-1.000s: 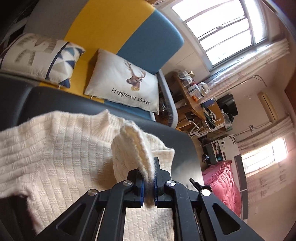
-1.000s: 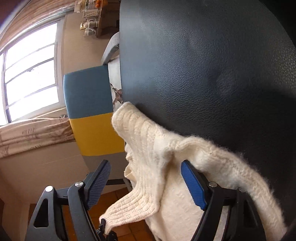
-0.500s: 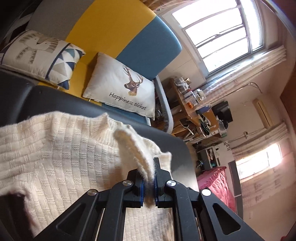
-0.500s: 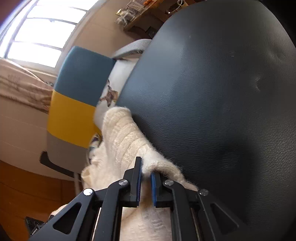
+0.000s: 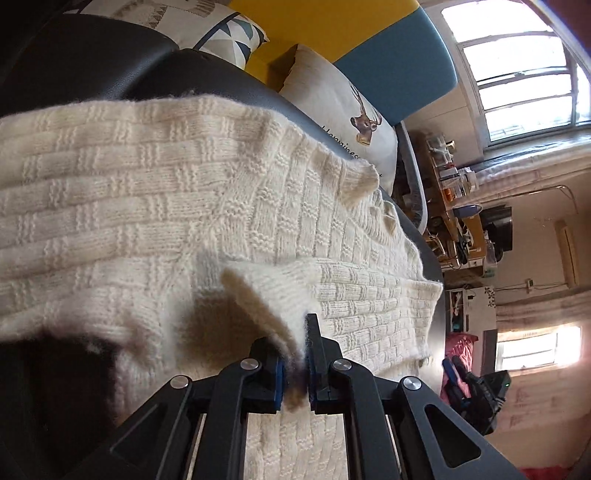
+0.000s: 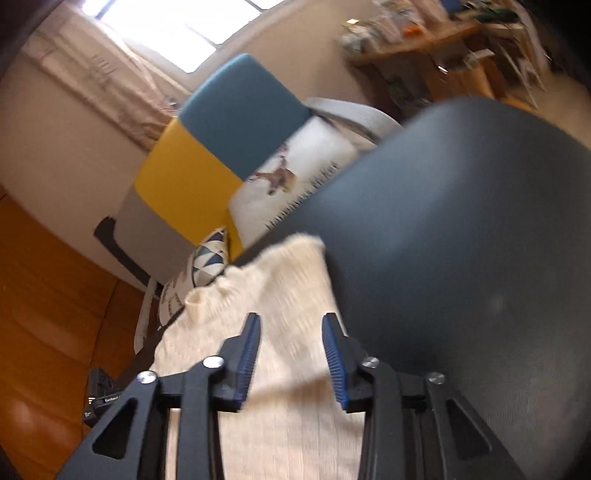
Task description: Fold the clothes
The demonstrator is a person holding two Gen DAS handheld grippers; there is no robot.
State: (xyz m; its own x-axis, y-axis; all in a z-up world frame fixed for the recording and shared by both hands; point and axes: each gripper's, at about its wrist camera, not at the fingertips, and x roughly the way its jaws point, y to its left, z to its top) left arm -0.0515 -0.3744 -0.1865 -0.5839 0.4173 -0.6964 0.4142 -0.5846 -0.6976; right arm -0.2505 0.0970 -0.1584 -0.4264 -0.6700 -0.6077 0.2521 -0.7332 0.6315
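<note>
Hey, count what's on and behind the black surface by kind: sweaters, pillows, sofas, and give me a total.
Sweater: 1
Pillows: 2, deer pillow and triangle pillow
Sofa: 1
Total: 4

Sweater [image 5: 155,192] spread flat on padded surface [image 5: 85,62], covering most of it in left wrist view. One fold of sweater rises into left gripper [image 5: 295,373], pinched between the pads. Behind the surface: sofa [image 5: 399,48] with two cushions, deer cushion [image 5: 343,99] right of patterned cushion [image 5: 221,26]. Cluttered desk [image 5: 450,206] right of sofa, window [image 5: 524,70] above. In right wrist view, sweater lies under right gripper [image 6: 291,358], jaws apart, bare surface to its right.
</note>
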